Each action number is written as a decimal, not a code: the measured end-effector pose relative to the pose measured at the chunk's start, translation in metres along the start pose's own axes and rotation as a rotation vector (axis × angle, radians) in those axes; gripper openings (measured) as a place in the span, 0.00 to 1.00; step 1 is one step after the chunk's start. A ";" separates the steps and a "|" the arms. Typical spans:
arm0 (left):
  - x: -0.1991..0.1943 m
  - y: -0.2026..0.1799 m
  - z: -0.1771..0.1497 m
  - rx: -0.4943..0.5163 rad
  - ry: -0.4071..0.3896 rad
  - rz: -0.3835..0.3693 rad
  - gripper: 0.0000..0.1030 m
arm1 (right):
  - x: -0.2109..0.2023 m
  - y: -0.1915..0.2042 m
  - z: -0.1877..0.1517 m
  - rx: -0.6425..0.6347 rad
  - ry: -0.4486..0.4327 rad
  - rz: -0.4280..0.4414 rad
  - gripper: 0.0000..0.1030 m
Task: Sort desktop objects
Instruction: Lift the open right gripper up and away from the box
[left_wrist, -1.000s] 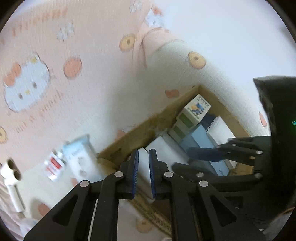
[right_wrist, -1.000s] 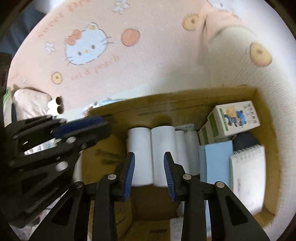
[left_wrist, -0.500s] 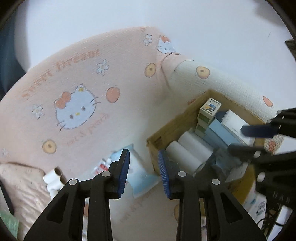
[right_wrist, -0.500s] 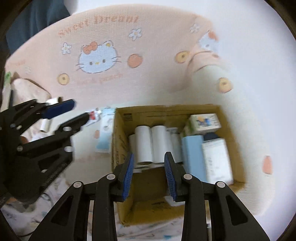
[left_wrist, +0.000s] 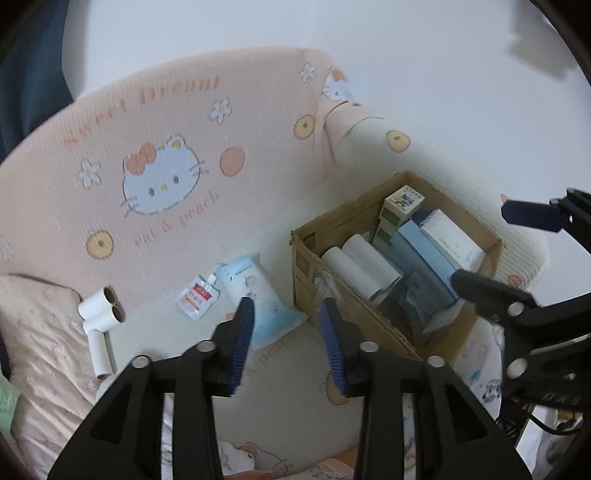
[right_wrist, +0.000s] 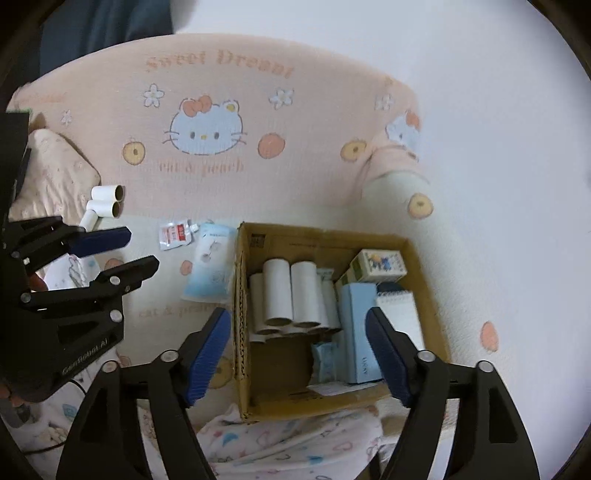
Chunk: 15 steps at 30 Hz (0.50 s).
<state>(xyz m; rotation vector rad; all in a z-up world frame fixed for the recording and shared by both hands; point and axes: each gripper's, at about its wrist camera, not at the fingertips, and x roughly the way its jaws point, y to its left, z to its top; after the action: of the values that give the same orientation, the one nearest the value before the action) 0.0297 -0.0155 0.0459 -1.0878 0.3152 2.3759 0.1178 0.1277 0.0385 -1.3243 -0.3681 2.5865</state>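
A cardboard box (right_wrist: 243, 295) (left_wrist: 303, 266) on the bed holds white rolls (right_wrist: 291, 291), a blue box (right_wrist: 356, 332), a notepad (right_wrist: 400, 314) and a small printed carton (right_wrist: 380, 264). Left of it lie a light blue pouch (left_wrist: 258, 299) (right_wrist: 210, 266), a red-and-white sachet (left_wrist: 195, 297) (right_wrist: 175, 234) and a white roller with two rolls (left_wrist: 101, 310) (right_wrist: 107, 201). My left gripper (left_wrist: 286, 325) (right_wrist: 118, 251) is open and empty above the pouch. My right gripper (right_wrist: 299, 347) (left_wrist: 491, 251) is wide open and empty above the box.
A pink Hello Kitty blanket (right_wrist: 207, 125) covers the bed up to a white wall (right_wrist: 480, 110). A pink pillow (left_wrist: 33, 332) lies at the left. A patterned white cloth (right_wrist: 295, 443) lies in front of the box.
Both grippers have pulled up and back from the box. The left has swung left over the pouch and opened. The right has opened wide.
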 end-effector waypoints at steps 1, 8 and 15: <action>-0.004 -0.005 -0.001 0.019 -0.014 0.007 0.46 | -0.003 0.002 -0.002 -0.011 -0.008 -0.008 0.77; -0.010 -0.027 -0.008 0.078 -0.045 0.058 0.46 | -0.007 0.002 -0.014 -0.066 -0.032 -0.063 0.79; -0.010 -0.045 -0.006 0.107 -0.045 0.017 0.46 | -0.005 -0.016 -0.033 0.009 -0.013 -0.026 0.80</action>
<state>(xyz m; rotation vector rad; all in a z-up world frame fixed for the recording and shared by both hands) 0.0635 0.0167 0.0495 -0.9848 0.4321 2.3654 0.1490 0.1457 0.0289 -1.2914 -0.3736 2.5735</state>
